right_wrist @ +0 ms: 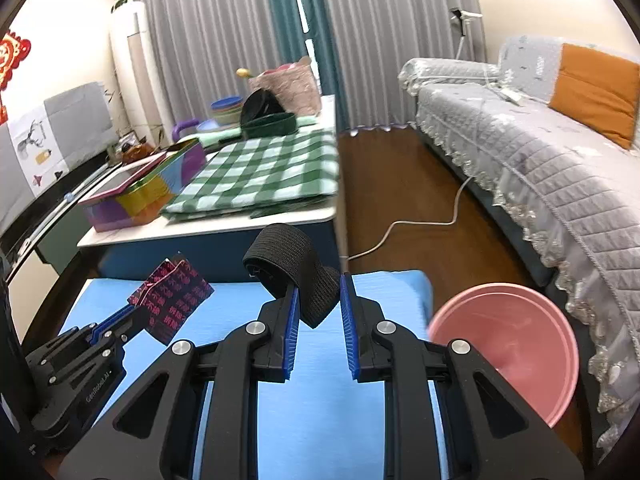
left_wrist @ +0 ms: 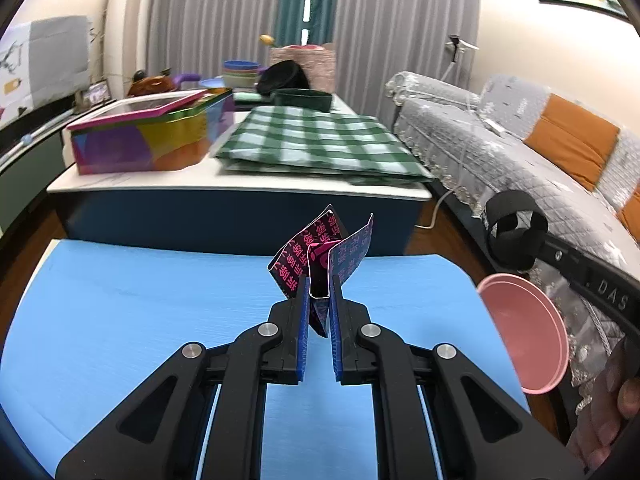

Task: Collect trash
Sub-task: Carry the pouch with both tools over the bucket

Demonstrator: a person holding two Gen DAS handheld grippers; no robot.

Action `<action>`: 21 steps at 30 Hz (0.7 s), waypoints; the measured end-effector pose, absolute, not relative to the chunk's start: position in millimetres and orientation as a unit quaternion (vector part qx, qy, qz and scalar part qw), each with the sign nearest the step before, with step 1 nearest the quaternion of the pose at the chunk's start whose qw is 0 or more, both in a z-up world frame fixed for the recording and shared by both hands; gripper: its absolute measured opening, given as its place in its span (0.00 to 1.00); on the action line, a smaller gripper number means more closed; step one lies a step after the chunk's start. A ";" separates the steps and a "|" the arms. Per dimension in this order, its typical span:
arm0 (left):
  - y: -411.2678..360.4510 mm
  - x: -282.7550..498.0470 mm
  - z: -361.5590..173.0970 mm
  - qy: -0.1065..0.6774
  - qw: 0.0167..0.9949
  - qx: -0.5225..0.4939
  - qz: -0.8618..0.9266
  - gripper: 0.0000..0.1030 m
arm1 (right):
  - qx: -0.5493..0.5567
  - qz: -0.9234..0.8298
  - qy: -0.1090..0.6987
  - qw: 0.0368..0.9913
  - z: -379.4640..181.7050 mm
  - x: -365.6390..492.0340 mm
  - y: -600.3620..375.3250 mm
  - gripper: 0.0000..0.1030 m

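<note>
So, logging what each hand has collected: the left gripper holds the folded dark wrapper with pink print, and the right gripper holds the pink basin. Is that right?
Not quite: the right gripper holds a black elastic band, as the right wrist view shows. The pink basin sits apart, beside the blue mat. The left gripper does hold the wrapper.

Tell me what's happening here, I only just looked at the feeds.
A person is collecting trash with two handheld grippers over a blue mat. The left gripper is shut on a crumpled dark wrapper with pink print, held up off the mat. The right gripper has a black elastic band between its fingers, though the jaws look only partly closed. A pink basin sits just right of the mat, probably the trash bin; nothing shows inside it yet.
</note>
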State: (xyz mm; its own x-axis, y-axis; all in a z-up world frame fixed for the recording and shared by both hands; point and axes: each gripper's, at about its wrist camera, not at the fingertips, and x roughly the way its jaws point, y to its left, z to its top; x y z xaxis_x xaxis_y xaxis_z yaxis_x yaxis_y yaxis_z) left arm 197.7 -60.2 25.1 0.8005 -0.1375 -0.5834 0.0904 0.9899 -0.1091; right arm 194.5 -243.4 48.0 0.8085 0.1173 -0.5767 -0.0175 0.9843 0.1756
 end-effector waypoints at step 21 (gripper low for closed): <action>-214.1 190.9 9.9 0.317 0.929 0.011 -0.189 0.09 | 0.110 -0.088 0.310 0.940 35.4 157.7 -386.7 0.20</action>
